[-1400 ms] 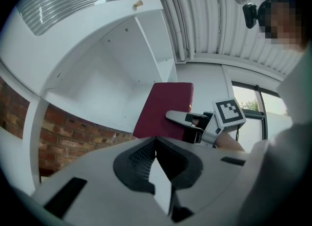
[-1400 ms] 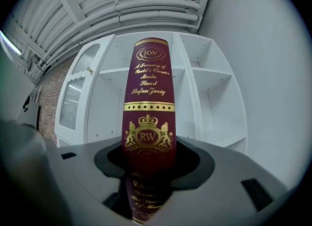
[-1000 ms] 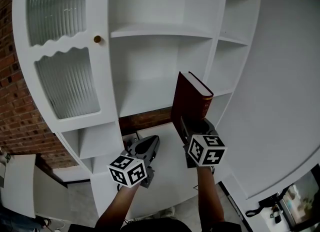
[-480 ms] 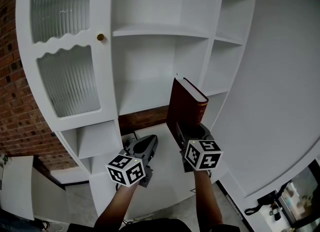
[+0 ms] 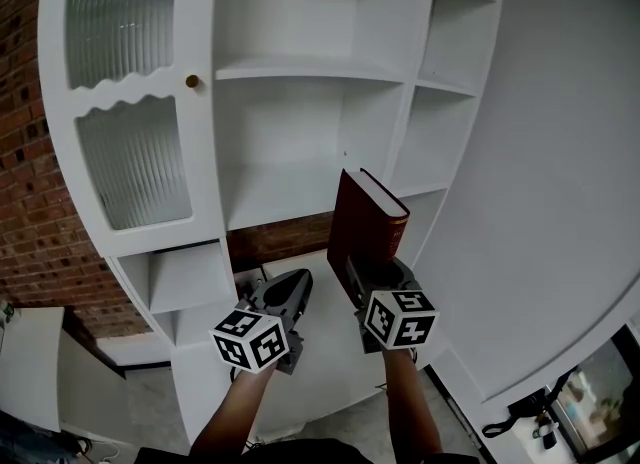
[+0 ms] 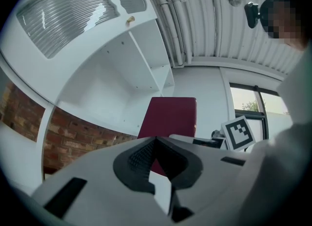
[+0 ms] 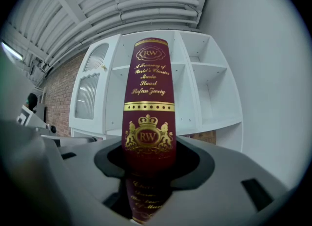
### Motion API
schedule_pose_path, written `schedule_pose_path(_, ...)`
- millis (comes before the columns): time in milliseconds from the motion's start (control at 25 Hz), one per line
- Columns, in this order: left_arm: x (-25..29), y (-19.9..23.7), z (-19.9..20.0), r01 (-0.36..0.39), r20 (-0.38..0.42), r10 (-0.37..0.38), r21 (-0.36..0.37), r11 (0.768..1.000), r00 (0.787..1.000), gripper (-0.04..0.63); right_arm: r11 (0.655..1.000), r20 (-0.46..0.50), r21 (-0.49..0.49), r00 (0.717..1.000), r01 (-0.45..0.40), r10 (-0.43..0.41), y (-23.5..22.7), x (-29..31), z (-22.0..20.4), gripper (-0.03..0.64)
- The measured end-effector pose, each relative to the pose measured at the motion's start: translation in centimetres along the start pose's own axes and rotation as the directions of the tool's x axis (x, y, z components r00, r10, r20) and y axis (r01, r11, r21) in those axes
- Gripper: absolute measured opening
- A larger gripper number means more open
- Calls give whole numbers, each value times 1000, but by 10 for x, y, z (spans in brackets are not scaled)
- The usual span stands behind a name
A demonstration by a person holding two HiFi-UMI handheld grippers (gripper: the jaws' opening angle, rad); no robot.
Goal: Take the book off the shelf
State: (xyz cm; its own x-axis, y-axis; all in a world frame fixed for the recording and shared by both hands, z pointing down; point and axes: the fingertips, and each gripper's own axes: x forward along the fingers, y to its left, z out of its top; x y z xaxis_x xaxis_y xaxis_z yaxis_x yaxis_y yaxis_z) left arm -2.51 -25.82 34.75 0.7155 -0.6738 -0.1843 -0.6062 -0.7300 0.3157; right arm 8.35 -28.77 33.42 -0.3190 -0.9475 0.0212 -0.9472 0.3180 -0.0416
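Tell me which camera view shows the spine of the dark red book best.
The right gripper view: the right gripper holds the book upright, with its spine facing the camera and the gold lettering readable. The head view shows its cover and a sliver of spine; the left gripper view shows only a plain cover.

Left grey plastic gripper (image 5: pixel 293 282) and right grey plastic gripper (image 5: pixel 375 274), low centre, have dark ribbed jaw pads; each bears a white cube (image 5: pixel 250 340) (black square markers).
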Motion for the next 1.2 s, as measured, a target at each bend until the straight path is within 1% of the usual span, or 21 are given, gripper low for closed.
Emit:
schedule_pose_path(240, 1, -21, -10, -33, 0, 33, -10, 999, 999, 16, 999, -8, 21, 1000, -26, 27, -13, -25, -7, 233)
schedule_pose_path(360, 1, -35, -18, -42, -15, 42, 6, 999, 999, 17, 999, -10, 21, 999, -38, 38, -20, -37, -11, 235)
schedule_pose_path(600, -6, -61, -26, -73, -5, 73, 17, 997, 997, 15, 997, -22, 15, 997, -72, 72, -24, -65, -19, 235)
schedule_pose_path(800, -8, -90, -36, -78, -5, 79, 28, 997, 997, 17, 995, -24, 6, 995, -100, 100, -27, -91, -21, 235)
schedule_pose_path(1200, -17, -140, -53, -89, -3, 89, 48, 995, 996, 17, 991, -17, 14, 991, -129, 130, -36, -138, -27, 235)
